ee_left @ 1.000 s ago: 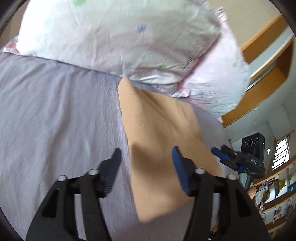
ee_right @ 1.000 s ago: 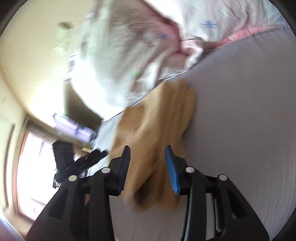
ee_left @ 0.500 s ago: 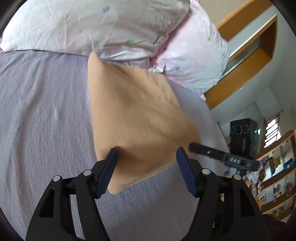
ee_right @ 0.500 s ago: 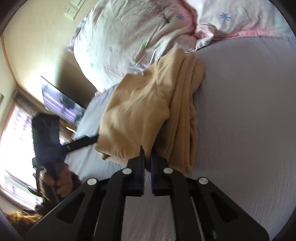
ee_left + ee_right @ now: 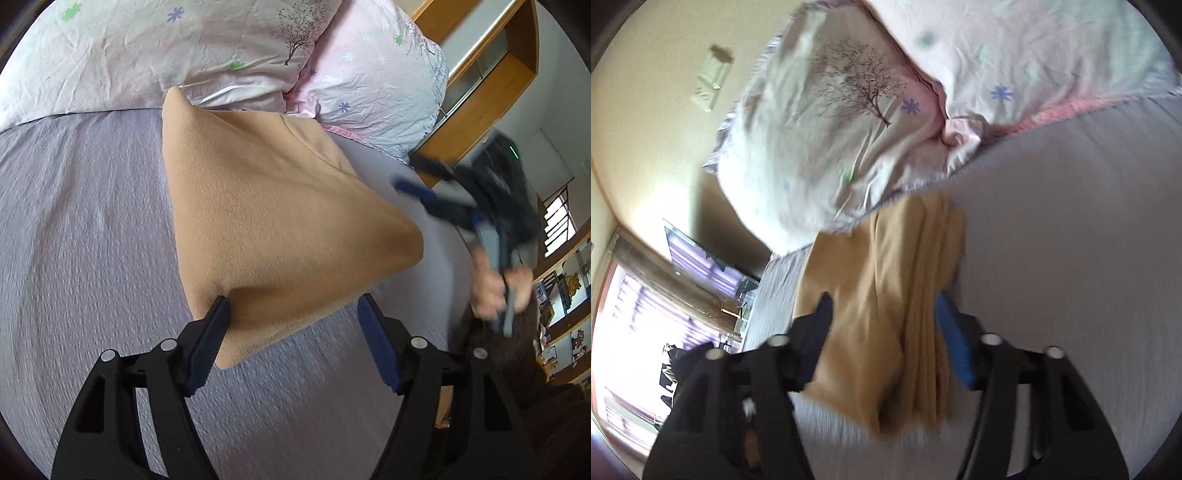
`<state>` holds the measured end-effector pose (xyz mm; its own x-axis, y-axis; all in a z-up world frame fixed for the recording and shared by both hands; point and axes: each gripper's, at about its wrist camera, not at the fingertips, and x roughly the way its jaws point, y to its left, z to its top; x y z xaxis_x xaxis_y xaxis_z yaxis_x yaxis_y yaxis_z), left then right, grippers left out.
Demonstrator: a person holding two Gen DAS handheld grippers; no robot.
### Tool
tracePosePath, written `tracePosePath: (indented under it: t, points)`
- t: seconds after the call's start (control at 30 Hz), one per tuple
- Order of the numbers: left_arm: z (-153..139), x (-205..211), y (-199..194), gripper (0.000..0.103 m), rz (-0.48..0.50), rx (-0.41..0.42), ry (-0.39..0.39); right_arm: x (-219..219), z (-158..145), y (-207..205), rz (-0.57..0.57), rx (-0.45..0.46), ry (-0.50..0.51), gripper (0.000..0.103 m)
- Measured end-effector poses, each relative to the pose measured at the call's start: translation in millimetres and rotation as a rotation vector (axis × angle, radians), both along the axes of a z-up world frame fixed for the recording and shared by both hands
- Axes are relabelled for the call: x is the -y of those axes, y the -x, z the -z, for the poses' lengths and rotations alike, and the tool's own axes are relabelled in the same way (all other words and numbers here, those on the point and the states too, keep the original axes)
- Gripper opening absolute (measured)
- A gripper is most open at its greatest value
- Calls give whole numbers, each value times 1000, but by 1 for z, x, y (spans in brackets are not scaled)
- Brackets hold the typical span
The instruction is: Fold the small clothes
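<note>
A folded tan fleece garment (image 5: 273, 221) lies on the lilac bed sheet (image 5: 81, 229), its far end against the pillows. My left gripper (image 5: 293, 317) is open and empty, its jaws straddling the garment's near corner just above it. In the right wrist view the garment (image 5: 886, 295) shows its stacked folded layers on the right side. My right gripper (image 5: 882, 317) is open and empty, hovering over the garment's near end. It also shows, blurred, in the left wrist view (image 5: 436, 192) to the right of the garment.
Two pale floral pillows (image 5: 184, 55) lie at the head of the bed, touching the garment's far end. A wooden shelf unit (image 5: 487, 74) stands beyond the bed's right side. A window (image 5: 631, 332) and a wall screen (image 5: 701, 266) are on the left.
My right gripper was shut on the garment's edge half a second ago; it has opened, let go and lifted away. My left gripper stays open and has drawn back slightly.
</note>
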<state>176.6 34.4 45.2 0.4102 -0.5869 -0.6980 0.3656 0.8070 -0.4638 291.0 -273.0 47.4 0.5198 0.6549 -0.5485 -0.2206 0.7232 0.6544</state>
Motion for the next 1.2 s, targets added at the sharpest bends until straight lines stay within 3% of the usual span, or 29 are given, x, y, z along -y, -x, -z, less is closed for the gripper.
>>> tracePosePath:
  t: [0.13,0.17,0.27,0.33,0.4,0.47,0.6,0.8,0.97,1.2]
  points:
    - [-2,-4,7,73,-21,-3,12,-31,21,-56,-3,-90,74,40]
    - [-2,-8,10,73,-31,-3,19,-35,28,-61,-8,-97,83,12]
    - [-1,-17,19,73,-50,-4,25,-25,42,-61,60,-121,69,10]
    - [-1,-23,25,73,-72,1,17,-19,39,-49,72,-112,69,17]
    - [-1,-29,34,80,-115,15,-1,-15,25,-24,93,-47,112,52]
    - [-4,-33,46,96,-181,49,-57,-15,6,16,56,54,94,73]
    - [-9,-29,67,102,-288,110,-219,-26,-7,90,-9,145,188,97]
    - [5,-14,59,102,-289,63,-332,-58,22,141,7,153,514,98]
    - [16,-5,54,102,-288,33,-385,-71,51,145,-18,101,602,98]
    - [22,9,57,102,-286,63,-486,-85,63,148,-13,95,672,98]
